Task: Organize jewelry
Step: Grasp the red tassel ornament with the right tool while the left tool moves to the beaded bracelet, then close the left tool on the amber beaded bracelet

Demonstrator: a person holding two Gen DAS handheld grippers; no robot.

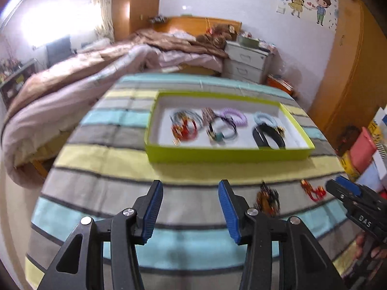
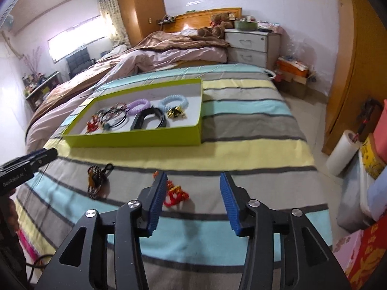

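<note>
A lime-green box (image 1: 227,155) (image 2: 135,140) with a white inside lies on the striped cloth and holds several bracelets and hair ties. Two pieces lie loose on the cloth in front of it: a brown-and-black beaded piece (image 1: 267,199) (image 2: 96,177) and a red-and-gold piece (image 1: 313,191) (image 2: 175,193). My left gripper (image 1: 189,207) is open and empty, left of the beaded piece. My right gripper (image 2: 193,201) is open and empty, its left finger just beside the red piece. Each gripper shows at the edge of the other's view.
The striped cloth (image 2: 241,130) covers a raised surface that ends at the right above a tiled floor. An unmade bed (image 2: 145,53) lies behind, with a white nightstand (image 2: 251,46). A paper roll (image 2: 342,152) and coloured boxes (image 1: 365,149) stand at the right.
</note>
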